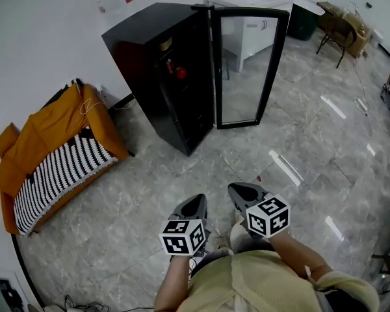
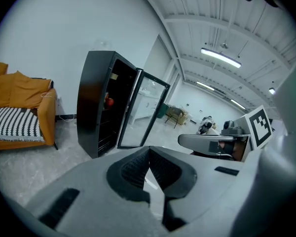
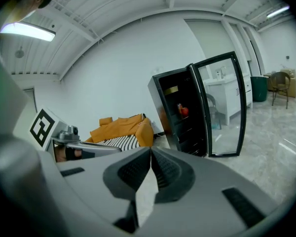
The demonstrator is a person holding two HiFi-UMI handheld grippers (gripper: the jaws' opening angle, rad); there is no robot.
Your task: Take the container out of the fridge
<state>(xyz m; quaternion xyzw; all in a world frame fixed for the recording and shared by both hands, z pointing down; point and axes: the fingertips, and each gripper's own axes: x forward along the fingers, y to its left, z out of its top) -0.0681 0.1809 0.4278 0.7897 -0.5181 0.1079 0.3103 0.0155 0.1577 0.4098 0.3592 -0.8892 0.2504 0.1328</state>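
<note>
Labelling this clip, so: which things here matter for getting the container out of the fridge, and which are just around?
Job: fridge, open door, yellowish tub on top shelf (likely the container), left gripper, right gripper, both shut.
Just around: sofa, red thing in the fridge, cabinet, chair, bin.

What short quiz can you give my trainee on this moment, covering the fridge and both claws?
1. True or false: the glass door of the black fridge stands open.
2. What do the left claw and right claw hold? A) a container B) nothing, both are shut C) the door's edge
3. Fill in: in the head view, the orange sofa stands to the fridge's ___.
Key: 1 true; 2 B; 3 left.
</note>
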